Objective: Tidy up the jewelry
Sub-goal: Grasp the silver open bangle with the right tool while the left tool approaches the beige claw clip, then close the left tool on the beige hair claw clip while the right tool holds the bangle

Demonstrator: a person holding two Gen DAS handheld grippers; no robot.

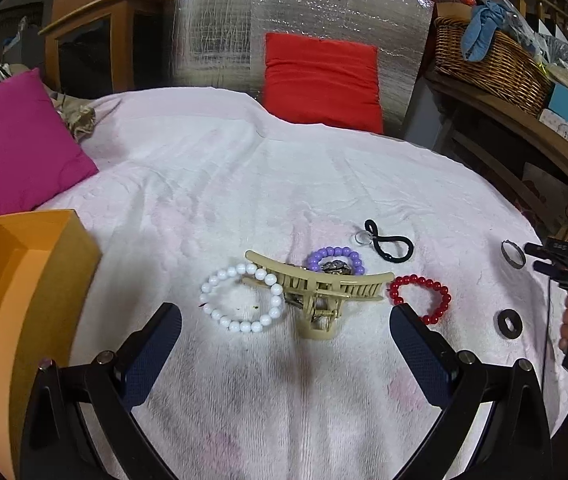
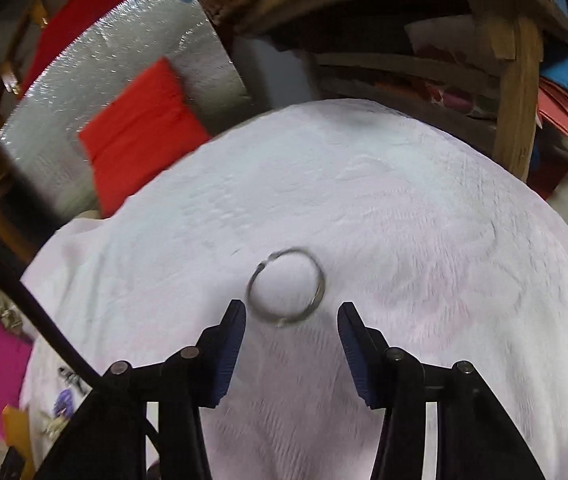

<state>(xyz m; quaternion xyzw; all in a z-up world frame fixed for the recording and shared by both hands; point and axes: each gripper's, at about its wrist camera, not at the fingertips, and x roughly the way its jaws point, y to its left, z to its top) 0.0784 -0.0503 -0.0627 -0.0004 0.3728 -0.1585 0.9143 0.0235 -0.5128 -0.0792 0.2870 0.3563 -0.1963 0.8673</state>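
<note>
Right gripper (image 2: 291,316) spread wide, holding nothing; thin metal ring (image 2: 286,286) lies flat on the white towel (image 2: 404,208) near its right edge, just ahead between the fingertips. Left gripper (image 1: 286,314) released, hovering by hair claw (image 1: 316,294), farther from the ring.

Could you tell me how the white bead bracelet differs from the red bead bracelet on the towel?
The white bead bracelet has larger, opaque white beads; the red bead bracelet has smaller, glossy red ones. The white one lies left of the beige hair claw, with the claw's end overlapping its ring; the red one lies at the claw's right tip. The white one shows whole; the red one is partly hidden behind the left hand-held gripper. Both lie flat on the towel, ungrasped.
</note>
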